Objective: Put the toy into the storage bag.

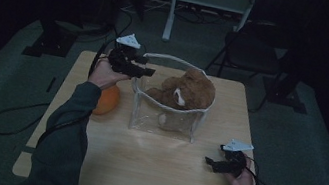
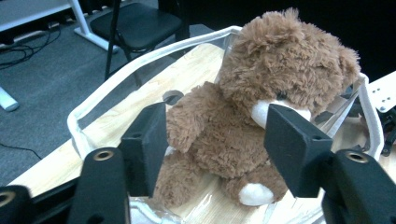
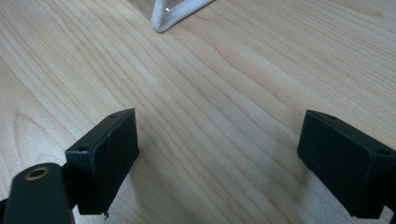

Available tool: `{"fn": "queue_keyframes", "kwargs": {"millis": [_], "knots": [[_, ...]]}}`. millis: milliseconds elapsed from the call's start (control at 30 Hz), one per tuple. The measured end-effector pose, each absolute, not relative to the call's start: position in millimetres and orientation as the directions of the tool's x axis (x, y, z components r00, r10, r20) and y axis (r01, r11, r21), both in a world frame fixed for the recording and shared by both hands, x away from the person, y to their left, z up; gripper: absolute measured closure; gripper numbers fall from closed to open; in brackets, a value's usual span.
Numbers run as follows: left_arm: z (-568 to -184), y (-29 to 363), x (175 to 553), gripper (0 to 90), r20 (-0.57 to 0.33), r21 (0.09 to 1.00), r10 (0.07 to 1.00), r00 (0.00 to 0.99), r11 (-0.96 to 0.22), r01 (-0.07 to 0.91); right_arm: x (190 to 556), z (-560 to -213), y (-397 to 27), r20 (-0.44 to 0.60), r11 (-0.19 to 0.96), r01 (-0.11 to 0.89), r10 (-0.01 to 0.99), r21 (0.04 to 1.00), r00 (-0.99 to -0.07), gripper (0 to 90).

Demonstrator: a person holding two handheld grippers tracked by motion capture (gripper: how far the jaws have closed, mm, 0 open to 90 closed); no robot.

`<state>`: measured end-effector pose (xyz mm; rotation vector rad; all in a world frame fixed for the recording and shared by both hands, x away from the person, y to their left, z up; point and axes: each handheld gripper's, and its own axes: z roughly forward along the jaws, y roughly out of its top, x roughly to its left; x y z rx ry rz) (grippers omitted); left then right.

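A brown teddy bear point(image 1: 185, 92) sits upright inside a clear plastic bag with white trim point(image 1: 162, 122) in the middle of the wooden table. My left gripper point(image 1: 148, 72) hovers at the bag's far left rim and points at the bear. In the left gripper view its jaws stand apart point(image 2: 217, 135), with the bear point(image 2: 261, 93) beyond them and nothing pressed between the pads. My right gripper point(image 1: 209, 162) rests low near the table's front right, open point(image 3: 219, 140) over bare wood. A white corner of the bag point(image 3: 175, 14) shows ahead of it.
An orange ball point(image 1: 108, 99) lies on the table left of the bag, under my left wrist. Beyond the table stand a black chair point(image 1: 250, 51) and a white frame leg point(image 1: 171, 7). A cable point(image 1: 10, 122) loops on the floor at left.
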<state>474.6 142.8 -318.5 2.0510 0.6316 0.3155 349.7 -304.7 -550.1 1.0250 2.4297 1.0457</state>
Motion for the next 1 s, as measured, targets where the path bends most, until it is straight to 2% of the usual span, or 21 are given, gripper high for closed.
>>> {"fn": "queue_keyframes", "kwargs": {"millis": [1000], "knots": [[-330, 178, 471, 36.9, -0.003, 0.851, 0.625, 0.78, -0.407, 0.33, 350, -550, -305, 0.003, 0.479, 0.494, 0.715, 0.725, -0.699, 11.7]]}}
